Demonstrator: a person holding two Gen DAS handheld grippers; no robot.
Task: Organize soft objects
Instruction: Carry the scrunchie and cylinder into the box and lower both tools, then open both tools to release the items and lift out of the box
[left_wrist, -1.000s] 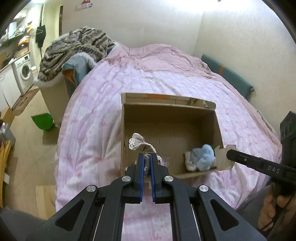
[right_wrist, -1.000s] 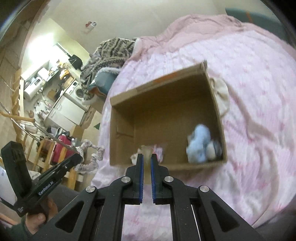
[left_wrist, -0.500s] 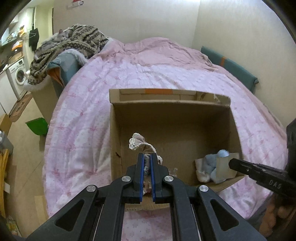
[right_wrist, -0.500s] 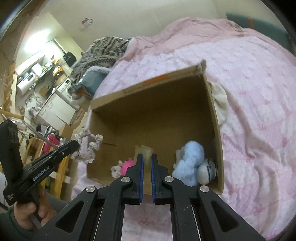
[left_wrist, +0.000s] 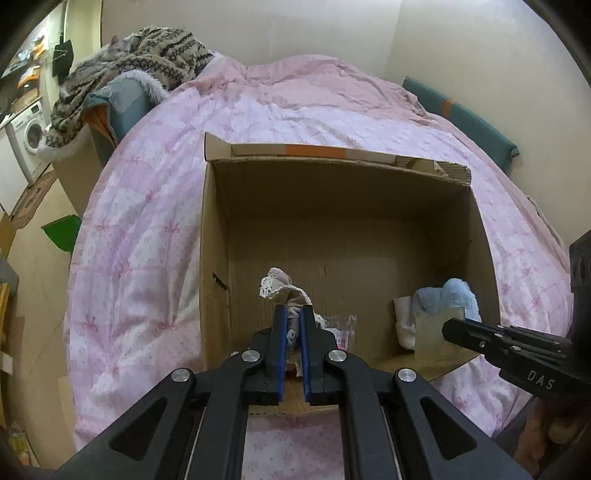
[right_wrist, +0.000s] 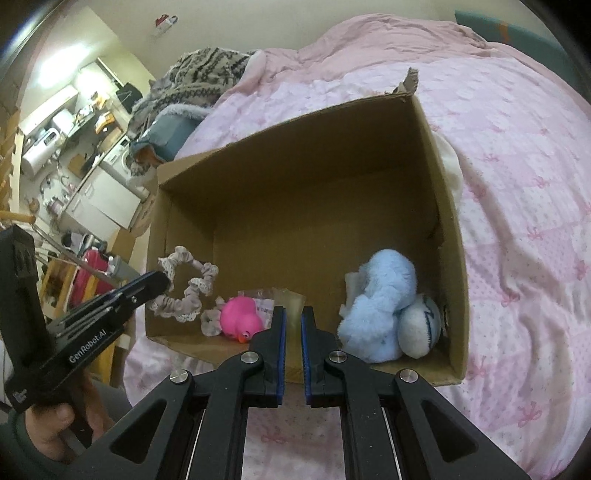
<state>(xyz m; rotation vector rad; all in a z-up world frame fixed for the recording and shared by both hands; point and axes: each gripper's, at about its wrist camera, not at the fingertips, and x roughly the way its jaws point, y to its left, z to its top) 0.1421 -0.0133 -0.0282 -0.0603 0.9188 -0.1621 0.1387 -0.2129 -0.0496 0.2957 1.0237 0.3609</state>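
An open cardboard box (left_wrist: 332, 206) lies on the pink bed; it also shows in the right wrist view (right_wrist: 295, 177). My left gripper (left_wrist: 293, 321) is shut on a lacy grey scrunchie (left_wrist: 280, 288), held over the box's near left corner; the scrunchie shows in the right wrist view (right_wrist: 184, 291). My right gripper (right_wrist: 293, 317) is shut on a pale translucent soft pad (right_wrist: 291, 299), seen in the left wrist view (left_wrist: 437, 328), over the box's near edge. Inside lie a blue plush (right_wrist: 380, 306), a white ball (right_wrist: 421, 325) and a pink duck (right_wrist: 240, 317).
The pink quilt (left_wrist: 147, 229) surrounds the box. A patterned blanket (left_wrist: 129, 62) on a chair stands at the far left. A green bin (left_wrist: 61, 232) is on the floor left of the bed. A washing machine (left_wrist: 31, 133) is beyond.
Both grippers have moved closer to the box and lower over its near edge, each still holding its object. The box's contents have not moved.
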